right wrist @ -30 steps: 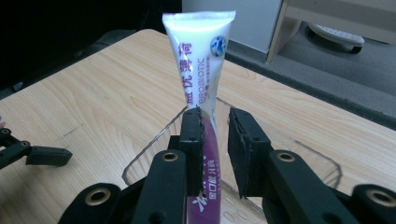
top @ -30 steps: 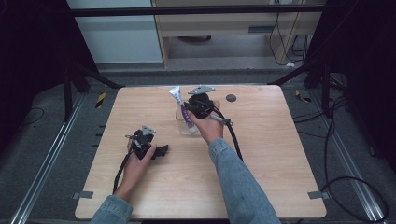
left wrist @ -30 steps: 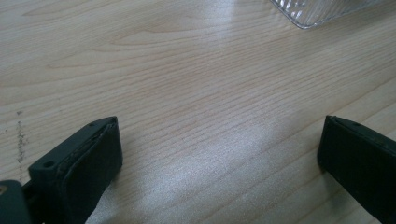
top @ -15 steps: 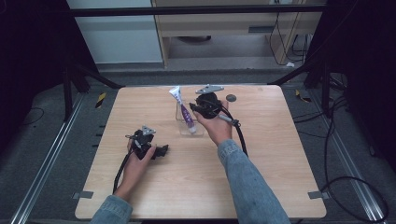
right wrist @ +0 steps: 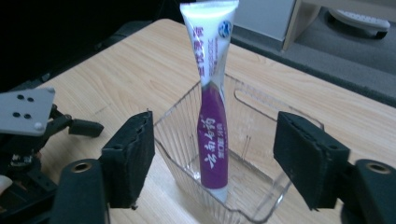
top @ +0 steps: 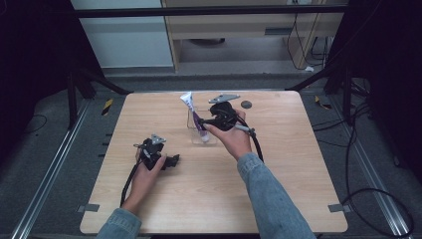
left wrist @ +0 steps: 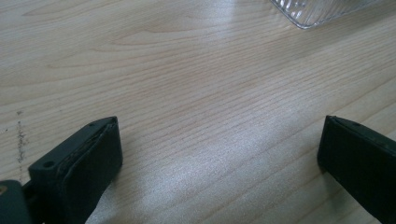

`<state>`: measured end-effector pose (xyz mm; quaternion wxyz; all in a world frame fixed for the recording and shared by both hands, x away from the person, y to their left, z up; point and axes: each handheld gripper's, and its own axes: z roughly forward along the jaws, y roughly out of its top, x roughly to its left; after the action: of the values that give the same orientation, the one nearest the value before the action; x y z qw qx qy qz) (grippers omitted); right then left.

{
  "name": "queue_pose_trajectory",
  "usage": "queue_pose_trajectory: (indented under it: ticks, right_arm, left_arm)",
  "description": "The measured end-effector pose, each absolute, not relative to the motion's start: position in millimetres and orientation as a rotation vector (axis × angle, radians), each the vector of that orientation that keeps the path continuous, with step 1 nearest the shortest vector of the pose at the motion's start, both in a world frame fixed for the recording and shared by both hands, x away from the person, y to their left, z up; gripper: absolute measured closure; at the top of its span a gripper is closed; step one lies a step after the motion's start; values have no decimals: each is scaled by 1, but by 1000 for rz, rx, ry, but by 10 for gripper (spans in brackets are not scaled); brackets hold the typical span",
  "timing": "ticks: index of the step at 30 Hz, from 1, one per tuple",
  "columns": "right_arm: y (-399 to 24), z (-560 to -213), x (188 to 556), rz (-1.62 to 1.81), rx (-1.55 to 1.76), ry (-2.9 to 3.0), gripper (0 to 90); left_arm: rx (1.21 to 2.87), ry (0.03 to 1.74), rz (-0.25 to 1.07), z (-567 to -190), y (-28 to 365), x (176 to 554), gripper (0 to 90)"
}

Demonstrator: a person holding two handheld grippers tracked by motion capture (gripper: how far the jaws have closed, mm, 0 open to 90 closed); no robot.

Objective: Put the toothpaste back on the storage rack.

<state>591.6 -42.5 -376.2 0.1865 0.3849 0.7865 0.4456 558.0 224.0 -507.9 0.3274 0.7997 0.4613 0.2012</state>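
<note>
A purple and white toothpaste tube (right wrist: 212, 116) stands cap down in a clear plastic container (right wrist: 261, 196), leaning with its flat end up. My right gripper (right wrist: 217, 140) is open; its jaws have just been opening, and the tube sits between them without touching either pad. From above, the tube (top: 195, 117) and container (top: 205, 140) are at the table's back centre, with the right gripper (top: 209, 122) just right of them. My left gripper (top: 171, 160) rests on the table at the front left. Its jaws (left wrist: 219, 135) stand wide apart over bare wood.
A small dark round object (top: 246, 104) lies near the table's far edge. A corner of the clear container (left wrist: 322, 9) shows at the top of the left gripper view. The left gripper (right wrist: 28, 126) also appears at the left of the right gripper view.
The right gripper has opened and let go of the tube, drawing slightly right of it. The tube stays upright in the container. The left hand has not moved.
</note>
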Motion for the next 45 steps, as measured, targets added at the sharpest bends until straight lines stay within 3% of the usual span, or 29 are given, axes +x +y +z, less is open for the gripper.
queue_pose_trajectory:
  ticks: [10, 45]
  right_arm:
    - [-65, -379, 587, 1199, 1122, 2219, 124]
    - [-147, -391, 547, 1144, 1089, 2165, 123]
  left_arm:
    - [2095, 1207, 527, -508, 224, 558, 0]
    - [2093, 1209, 527, -508, 224, 558, 0]
